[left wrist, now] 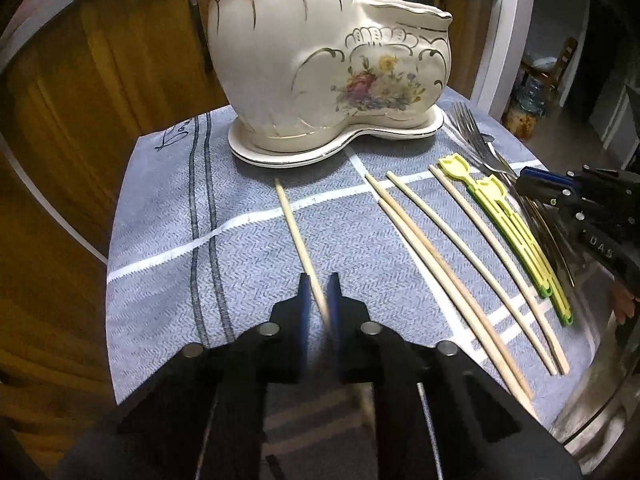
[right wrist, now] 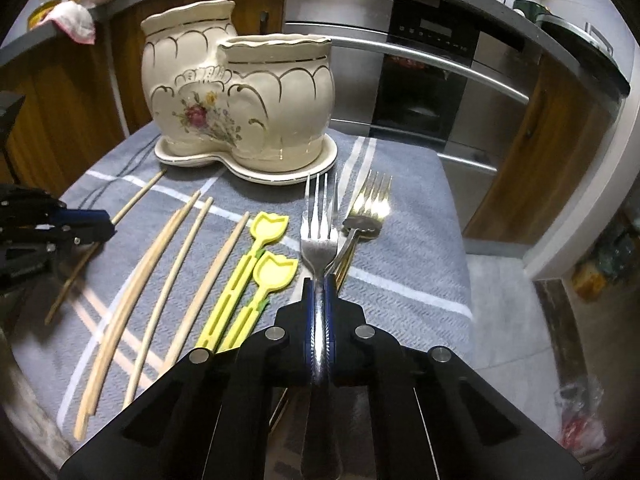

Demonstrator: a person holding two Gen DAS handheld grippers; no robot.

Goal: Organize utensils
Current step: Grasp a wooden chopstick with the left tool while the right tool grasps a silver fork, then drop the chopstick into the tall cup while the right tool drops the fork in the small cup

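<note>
Left wrist view: the left gripper (left wrist: 319,286) has its blue fingers (left wrist: 305,300) close on either side of a single wooden chopstick (left wrist: 294,228); the stick runs between them, yet a sliver of gap shows on each side, so whether they pinch it cannot be told. The chopstick lies on a blue-grey cloth (left wrist: 168,248), its far tip pointing toward the cream holder (left wrist: 320,60), a two-pot ceramic piece with gold trim and a flower print standing on its own saucer at the far edge of the cloth. To the right of the holder's near side lie four more chopsticks (left wrist: 452,264) in a loose fan, then two yellow plastic sticks (left wrist: 508,220) with tulip-shaped heads, then the forks (left wrist: 472,136) just beside the holder's right end. The right gripper (left wrist: 536,184) reaches in over the fork handles from the right edge.

Right wrist view: the right gripper (right wrist: 319,280) is clenched on the neck of a steel fork (right wrist: 319,232), tines pointing at the holder (right wrist: 248,96) and stopping just short of its saucer. A second fork (right wrist: 370,204) lies to the right of the held one, a spoon-like piece (right wrist: 360,226) overlapping it. The yellow sticks (right wrist: 256,272) and chopsticks (right wrist: 176,256) lie left of the held fork, in front of the holder. The left gripper (right wrist: 106,216) sits at the far left, the single chopstick (right wrist: 136,196) jutting from it toward the holder.
</note>
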